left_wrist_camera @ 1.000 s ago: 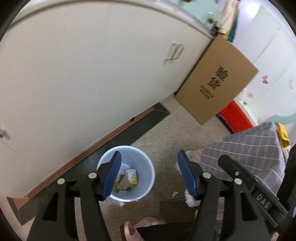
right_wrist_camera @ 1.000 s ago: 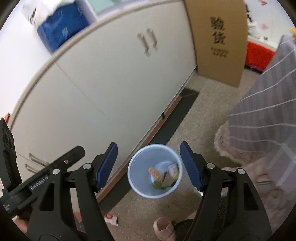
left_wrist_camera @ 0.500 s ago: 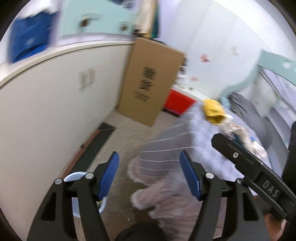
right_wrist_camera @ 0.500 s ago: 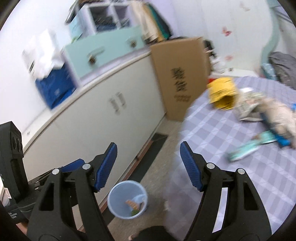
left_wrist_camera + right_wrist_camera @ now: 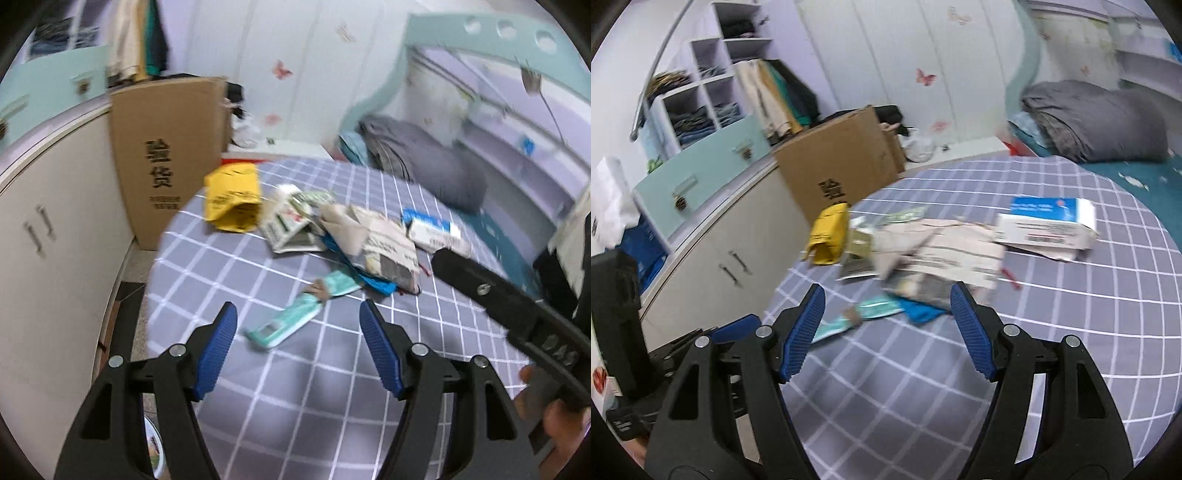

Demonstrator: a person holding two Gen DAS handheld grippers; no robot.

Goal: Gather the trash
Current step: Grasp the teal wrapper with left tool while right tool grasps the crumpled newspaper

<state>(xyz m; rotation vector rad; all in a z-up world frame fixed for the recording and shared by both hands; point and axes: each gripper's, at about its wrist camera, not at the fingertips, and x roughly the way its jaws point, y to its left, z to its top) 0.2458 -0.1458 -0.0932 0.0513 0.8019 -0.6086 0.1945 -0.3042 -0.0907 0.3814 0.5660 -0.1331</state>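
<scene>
Item: both tongs spread, empty, above checked bedspread.
Left gripper, right gripper; trash pile mid-bed. Risk: loose overlapping papers may slide apart or drop when pinched.

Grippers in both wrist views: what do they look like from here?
Both match: the left gripper and right gripper have matte black plastic arms with triangular cut-outs and silver rivets, each ending in ribbed blue pads. In the left view the right gripper's black body carries raised lettering, blurred. No cables or sleeves show.
</scene>
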